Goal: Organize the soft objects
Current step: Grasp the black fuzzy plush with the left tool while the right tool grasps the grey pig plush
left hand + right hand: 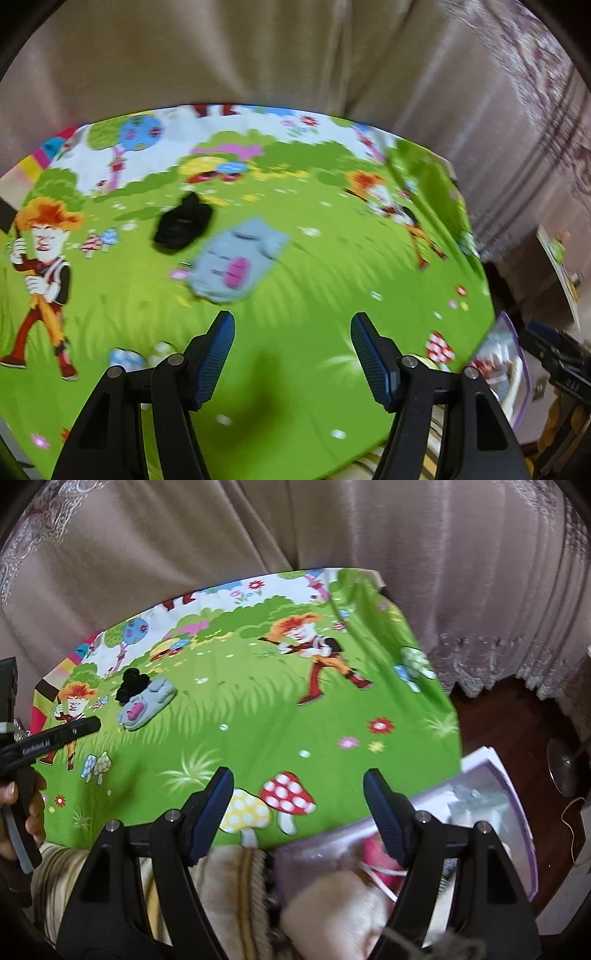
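Observation:
A light blue sock with a pink patch (236,260) lies on the green cartoon-print sheet (332,251), and a crumpled black sock (183,225) touches its far left side. My left gripper (291,325) hovers open just short of the blue sock, nothing between its blue pads. In the right wrist view the same blue sock (146,703) and black sock (131,686) lie far off at the left. My right gripper (297,781) stands open and empty over the sheet's near edge, above printed mushrooms. The left gripper's body (48,740) shows at the left, held by a hand (33,812).
Beige curtains (332,528) hang behind the sheet. A purple-rimmed clear box (491,797) with pink and white items sits at the sheet's right corner, seen also as the box (506,362). Cream striped fabric (236,886) lies at the near edge. Dark wooden floor (517,709) is at right.

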